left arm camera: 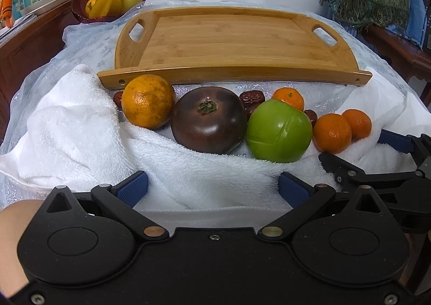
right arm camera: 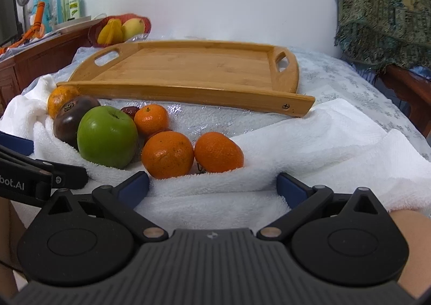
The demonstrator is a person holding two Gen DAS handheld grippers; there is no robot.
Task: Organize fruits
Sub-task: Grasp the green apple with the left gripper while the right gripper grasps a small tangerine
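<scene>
Both tools idle, nothing gripped: left gripper jaws spread wide over the rumpled white terry towel; right gripper likewise spread, towel only between its blue pads. Fruit in a loose row just ahead of both tools, near side of the empty bamboo tray with cut-out handles. Straight ahead of left tool: dark purple-brown round fruit with dried calyx, flanked by mottled large orange and smooth green apple-like fruit. Directly ahead of right tool: two small tangerines, touching. Probable first step: one fruit each, into tray. Best taken at widest girth, level approach, light squeeze; neighbours touching, so likely to roll. Wrinkled dark red dates mostly hidden behind bigger fruit; count unclear. Third tangerine partly masked. Tray's far edge soft in right view.
</scene>
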